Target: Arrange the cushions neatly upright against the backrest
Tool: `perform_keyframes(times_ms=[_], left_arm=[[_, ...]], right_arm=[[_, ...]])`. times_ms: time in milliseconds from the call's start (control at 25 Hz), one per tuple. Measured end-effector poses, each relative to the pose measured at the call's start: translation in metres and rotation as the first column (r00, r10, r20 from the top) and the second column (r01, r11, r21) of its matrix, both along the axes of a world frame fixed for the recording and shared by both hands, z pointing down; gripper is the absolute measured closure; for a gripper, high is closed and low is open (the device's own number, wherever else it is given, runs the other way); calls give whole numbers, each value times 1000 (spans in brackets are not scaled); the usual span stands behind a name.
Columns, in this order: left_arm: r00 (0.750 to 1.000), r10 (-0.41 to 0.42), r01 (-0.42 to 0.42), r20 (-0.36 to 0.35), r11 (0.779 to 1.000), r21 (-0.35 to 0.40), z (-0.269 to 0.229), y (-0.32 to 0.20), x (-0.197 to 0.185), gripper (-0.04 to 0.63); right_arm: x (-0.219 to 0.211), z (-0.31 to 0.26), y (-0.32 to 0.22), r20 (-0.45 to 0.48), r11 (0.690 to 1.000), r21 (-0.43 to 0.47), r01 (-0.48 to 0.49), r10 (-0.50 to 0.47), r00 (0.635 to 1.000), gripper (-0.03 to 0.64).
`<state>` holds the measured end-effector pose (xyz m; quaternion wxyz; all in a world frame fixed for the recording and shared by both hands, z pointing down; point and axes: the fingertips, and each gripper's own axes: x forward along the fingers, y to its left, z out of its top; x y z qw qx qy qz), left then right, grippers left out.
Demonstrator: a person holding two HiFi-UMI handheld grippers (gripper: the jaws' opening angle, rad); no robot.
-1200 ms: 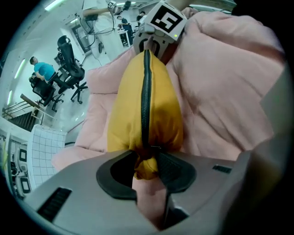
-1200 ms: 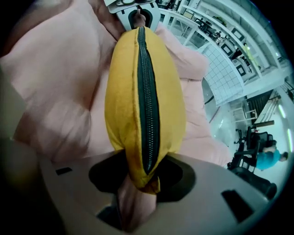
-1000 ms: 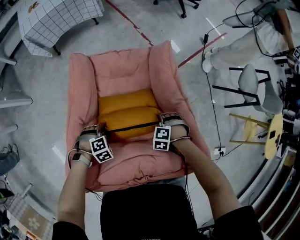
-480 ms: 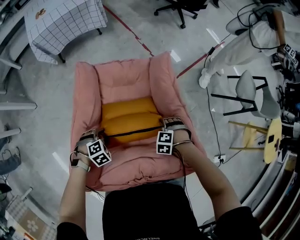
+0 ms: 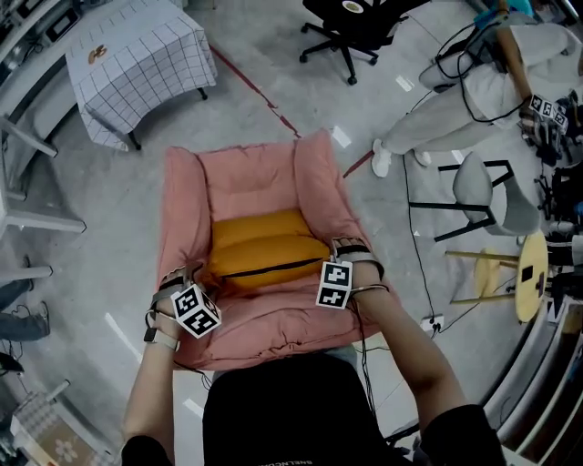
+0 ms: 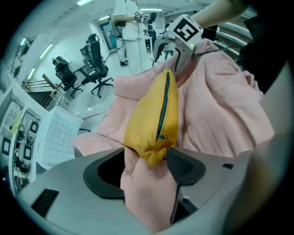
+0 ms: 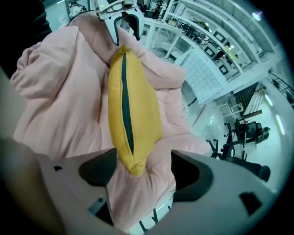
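A yellow cushion (image 5: 267, 255) with a dark zip along its edge stands on the seat of the pink armchair (image 5: 250, 159), against the backrest. Whether the yellow bulge behind it is a second cushion I cannot tell. My left gripper (image 5: 189, 276) hangs over the cushion's left end and my right gripper (image 5: 353, 252) over its right end. Both have just been opening. In the left gripper view a cushion (image 6: 154, 117) corner and pink fabric lie between the wide jaws of the left gripper (image 6: 147, 167), unpressed. The right gripper (image 7: 140, 170) stands the same around the other corner of the cushion (image 7: 133, 105).
A table with a checked cloth (image 5: 137, 59) stands beyond the chair at the left. A black office chair (image 5: 355, 18) is at the top. A person in white (image 5: 455, 100), a grey chair (image 5: 492, 187) and a wooden stool (image 5: 528, 273) stand at the right.
Both grippers have lifted off the cushion's ends and their jaws have spread. The cushion stays standing on the seat. The head view has shifted, so the armchair sits further right.
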<state>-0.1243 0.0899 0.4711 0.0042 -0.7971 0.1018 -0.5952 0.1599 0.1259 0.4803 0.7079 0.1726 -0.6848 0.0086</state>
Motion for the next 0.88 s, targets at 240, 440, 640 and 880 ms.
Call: perform_keyframes(times_ms=[240,440,640,880], left_arm=[[941,-200,225,-274,973,61,-82,-24,34,309],[820,-260,363,-510,925,113,-154,-30,39,477],[674,-296,462,-677,884,73,-215,-22,38,581],[486,-319,521,-814,853,-23,-270,-1,49,583]], right_arm=[[-10,-73,-31,270,947,169,-273,222,937,327],[-42,-149,-46,573,831,246,-498,290,767,566],[-77,-200,-38,781,769,201,-607,248,573,607],[-103,-258,-23,923,721,114,-684,178,342,607]])
